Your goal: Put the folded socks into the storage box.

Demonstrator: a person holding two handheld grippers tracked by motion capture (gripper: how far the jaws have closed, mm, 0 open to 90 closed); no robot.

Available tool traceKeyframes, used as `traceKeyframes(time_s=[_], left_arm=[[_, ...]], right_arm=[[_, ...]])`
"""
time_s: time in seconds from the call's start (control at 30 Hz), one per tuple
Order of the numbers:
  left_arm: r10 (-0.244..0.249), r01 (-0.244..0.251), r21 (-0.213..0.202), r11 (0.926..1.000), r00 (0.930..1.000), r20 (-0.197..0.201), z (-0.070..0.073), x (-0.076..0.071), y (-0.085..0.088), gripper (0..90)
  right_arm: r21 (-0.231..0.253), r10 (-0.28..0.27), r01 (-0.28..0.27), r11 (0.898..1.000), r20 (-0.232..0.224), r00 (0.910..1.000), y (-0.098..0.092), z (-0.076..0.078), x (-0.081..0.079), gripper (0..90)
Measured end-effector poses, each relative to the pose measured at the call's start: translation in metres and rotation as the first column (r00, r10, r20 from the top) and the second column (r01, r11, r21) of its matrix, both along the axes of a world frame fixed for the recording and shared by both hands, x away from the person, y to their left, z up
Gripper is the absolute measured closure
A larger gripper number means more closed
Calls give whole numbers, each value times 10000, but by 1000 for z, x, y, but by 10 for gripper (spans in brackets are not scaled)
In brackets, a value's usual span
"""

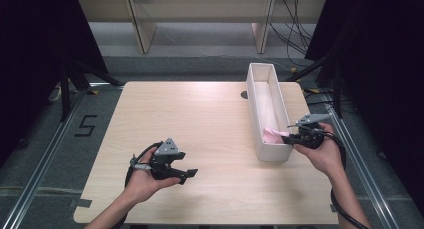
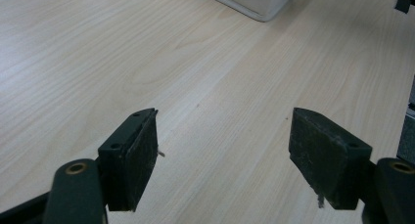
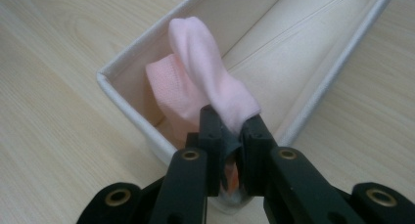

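Observation:
A long white box (image 1: 274, 153) lies lengthwise on the right side of the wooden table (image 1: 200, 119). My right gripper (image 1: 286, 137) reaches over the box's near end from the right. In the right gripper view its jaws (image 3: 230, 123) are pinched on a pink cloth (image 3: 205, 67), which stands up above the box rim (image 3: 122, 94) and hangs down inside. That cloth (image 1: 273, 134) appears as a pink patch at the box's near end. My left gripper (image 1: 189, 174) is held over the front left of the table, jaws wide apart (image 2: 225, 136) with only bare wood between them.
The box's corner (image 2: 254, 1) lies far ahead in the left gripper view. A dark cable hole (image 1: 244, 94) sits in the table beside the box's far end. Dark stands and cables flank the table, and shelf legs stand behind it.

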State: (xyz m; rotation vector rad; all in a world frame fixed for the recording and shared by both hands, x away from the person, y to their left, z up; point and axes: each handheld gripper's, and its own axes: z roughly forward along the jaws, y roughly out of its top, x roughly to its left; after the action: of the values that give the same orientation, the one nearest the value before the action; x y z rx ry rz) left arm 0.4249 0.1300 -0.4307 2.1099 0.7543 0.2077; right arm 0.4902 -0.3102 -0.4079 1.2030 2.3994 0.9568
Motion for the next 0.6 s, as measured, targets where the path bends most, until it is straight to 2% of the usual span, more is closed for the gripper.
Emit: traceKeyframes(time_s=[0.17, 0.27, 0.37, 0.4, 0.6], left_arm=[[-1, 1, 63, 10000, 10000, -1, 0, 0, 0, 263], [6, -6, 51, 10000, 10000, 19, 1, 0, 0, 263], [10, -10, 32, 10000, 10000, 2, 1, 0, -1, 263], [8, -8, 35, 10000, 10000, 2, 1, 0, -1, 263], [-9, 9, 30, 10000, 10000, 12, 1, 0, -1, 263]], right_arm=[[157, -142, 142, 9998, -34, 9999, 1, 1, -1, 813], [92, -45, 43, 9999, 229, 9997, 0, 0, 0, 805], [175, -102, 99, 9998, 171, 9998, 0, 0, -1, 791], [42, -81, 81, 10000, -30, 10000, 0, 3, -1, 789], [3, -100, 100, 10000, 19, 9999, 0, 3, -2, 781]])
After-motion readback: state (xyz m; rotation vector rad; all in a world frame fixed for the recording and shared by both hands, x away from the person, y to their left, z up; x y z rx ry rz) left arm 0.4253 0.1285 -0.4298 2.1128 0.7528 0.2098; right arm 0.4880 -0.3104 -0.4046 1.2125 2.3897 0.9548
